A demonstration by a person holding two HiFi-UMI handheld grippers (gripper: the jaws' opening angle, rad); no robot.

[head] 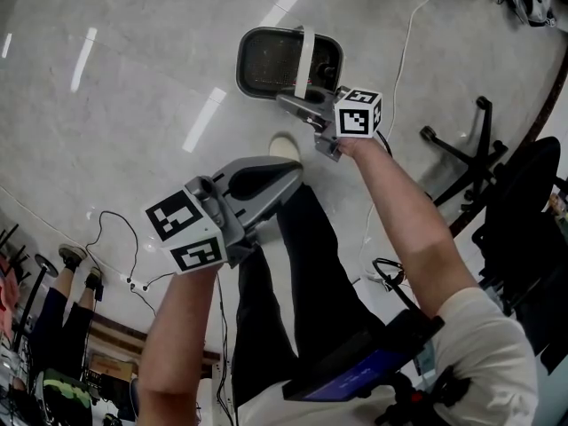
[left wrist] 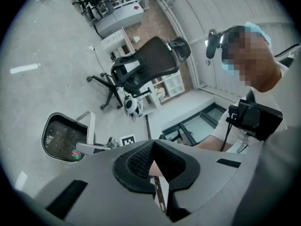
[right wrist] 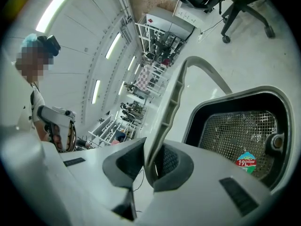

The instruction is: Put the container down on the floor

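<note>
Head view, dark mesh container with grey rim and pale arched handle at 12 o'clock over the glossy pale floor, right tool pinching that handle, floor contact unclear, left tool at the container's 6 o'clock, pressed together, empty, black office chair at 3 o'clock.

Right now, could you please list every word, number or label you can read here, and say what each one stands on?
"19L": on the round sticker on the mesh bottom of the basket.
The rest of that sticker's print: too small to read.
Marker cubes: black-and-white square patterns only, no words.
</note>
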